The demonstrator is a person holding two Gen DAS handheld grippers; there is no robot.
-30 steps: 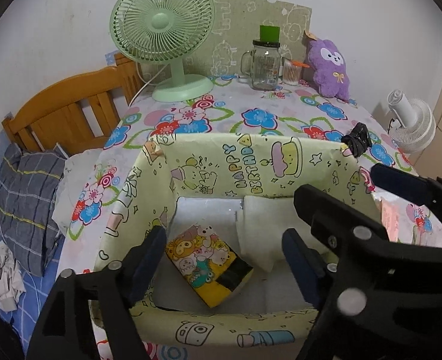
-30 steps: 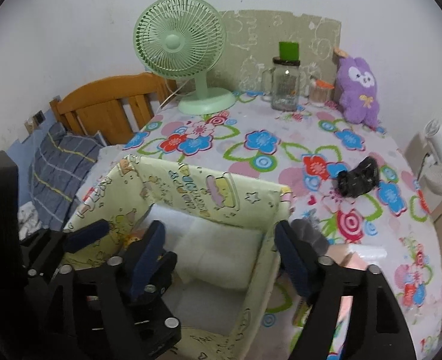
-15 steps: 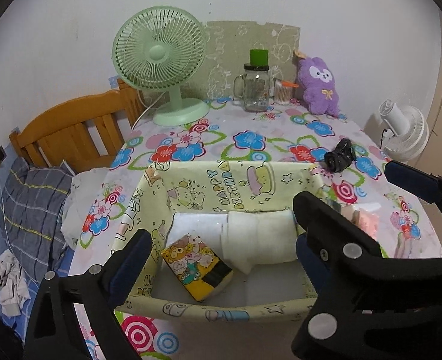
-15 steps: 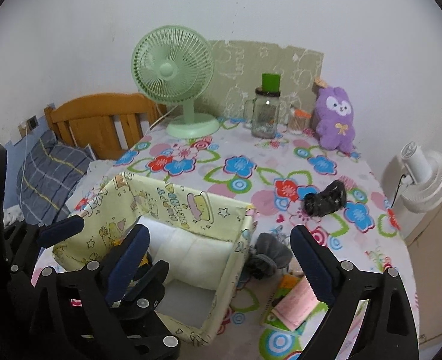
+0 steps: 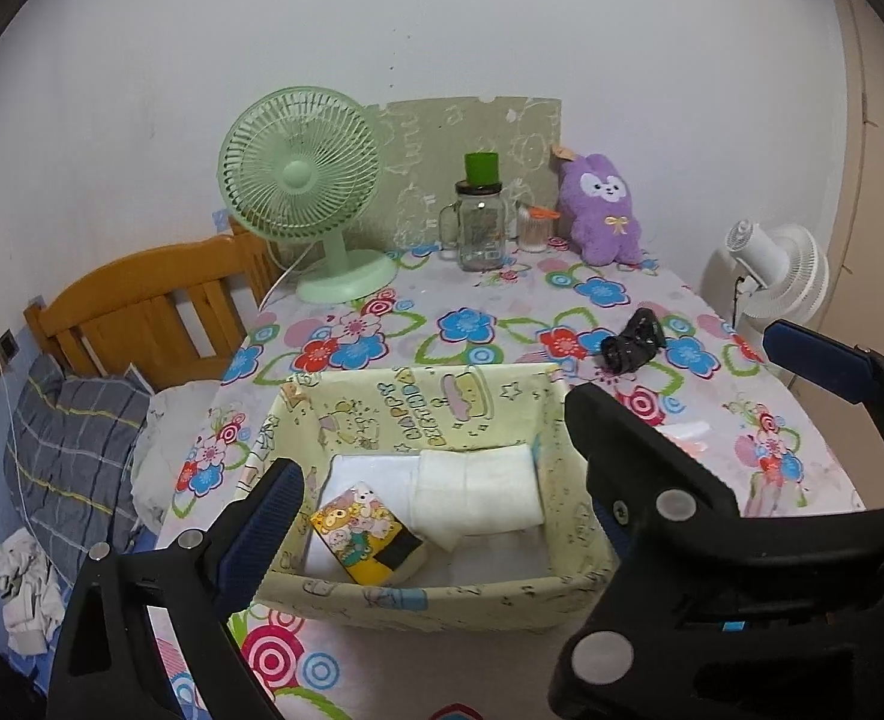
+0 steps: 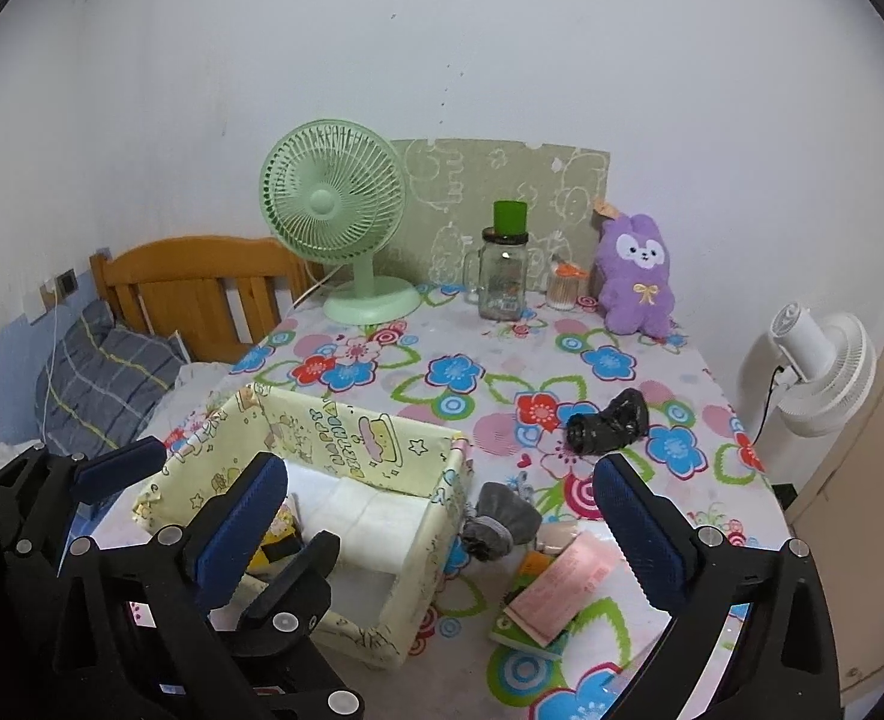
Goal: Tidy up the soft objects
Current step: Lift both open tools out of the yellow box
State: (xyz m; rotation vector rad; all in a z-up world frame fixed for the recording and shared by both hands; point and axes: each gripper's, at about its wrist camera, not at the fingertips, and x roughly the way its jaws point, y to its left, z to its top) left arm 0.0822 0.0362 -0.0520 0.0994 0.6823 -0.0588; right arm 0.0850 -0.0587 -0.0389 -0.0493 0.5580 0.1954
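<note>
A pale yellow fabric box (image 5: pixel 417 420) (image 6: pixel 442 516) stands on the flowered table. In it lie a folded cream cloth (image 5: pixel 478 492) (image 6: pixel 375 525) and a yellow cartoon tissue pack (image 5: pixel 366 531). My left gripper (image 5: pixel 435 516) is open and empty above the box's near side. My right gripper (image 6: pixel 442 534) is open and empty, above the box's right wall. Right of the box lie a grey rolled sock (image 6: pixel 499 522), a pink packet (image 6: pixel 562 591) and a black bundle (image 6: pixel 607 429) (image 5: pixel 634 348).
A green desk fan (image 5: pixel 309 192), a glass jar with a green lid (image 5: pixel 481 228), a small cup (image 5: pixel 532 228) and a purple plush (image 5: pixel 604 210) stand along the far wall. A white fan (image 6: pixel 814 372) stands off the table's right. A wooden bed with a plaid pillow (image 5: pixel 75 438) lies left.
Both grippers have risen and pulled back from the box, staying open. More of the table and the items right of the box have come into view.
</note>
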